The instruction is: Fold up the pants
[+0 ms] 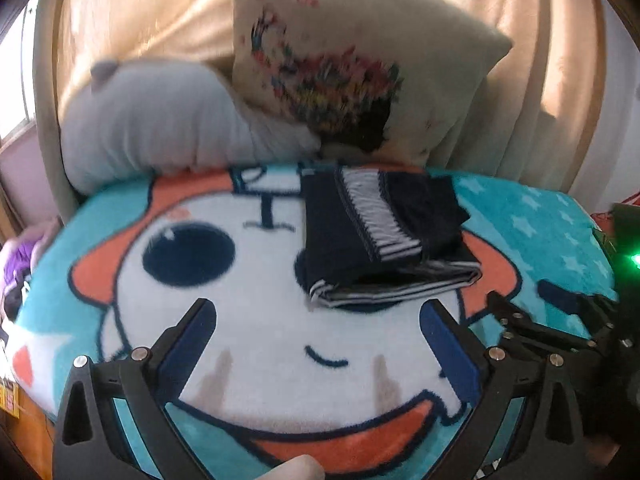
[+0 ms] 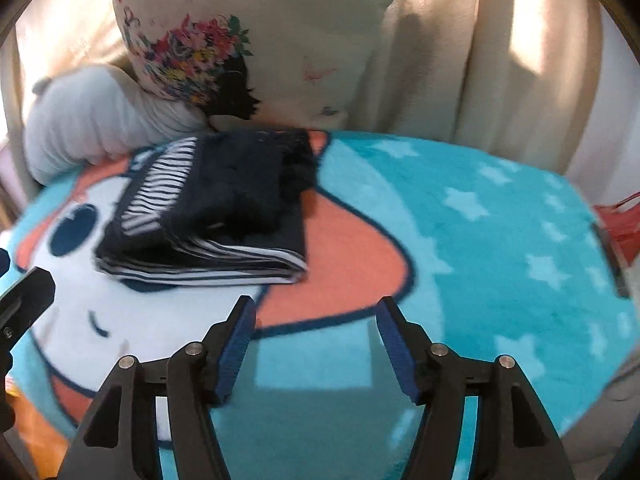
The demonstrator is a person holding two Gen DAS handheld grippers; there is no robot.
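Note:
The dark navy pants [image 1: 380, 236] with white-striped trim lie folded into a compact stack on a cartoon-print blanket [image 1: 256, 320]. The same stack of pants [image 2: 208, 216] sits up and to the left in the right wrist view. My left gripper [image 1: 318, 316] is open wide just short of the stack's near edge, with only blanket between its blue pads. My right gripper [image 2: 316, 312] is open over the teal and orange part of the blanket [image 2: 480, 264], to the right of the stack and apart from it. The right gripper [image 1: 552, 304] also shows at the right edge of the left wrist view.
A floral cushion [image 1: 352, 60] and a grey pillow [image 1: 160, 128] lean against beige drapes [image 2: 480, 60] behind the pants. A red item [image 2: 620, 220] sits off the blanket's right edge. Purple cloth [image 1: 20, 264] lies at far left. A fingertip [image 1: 296, 468] shows below.

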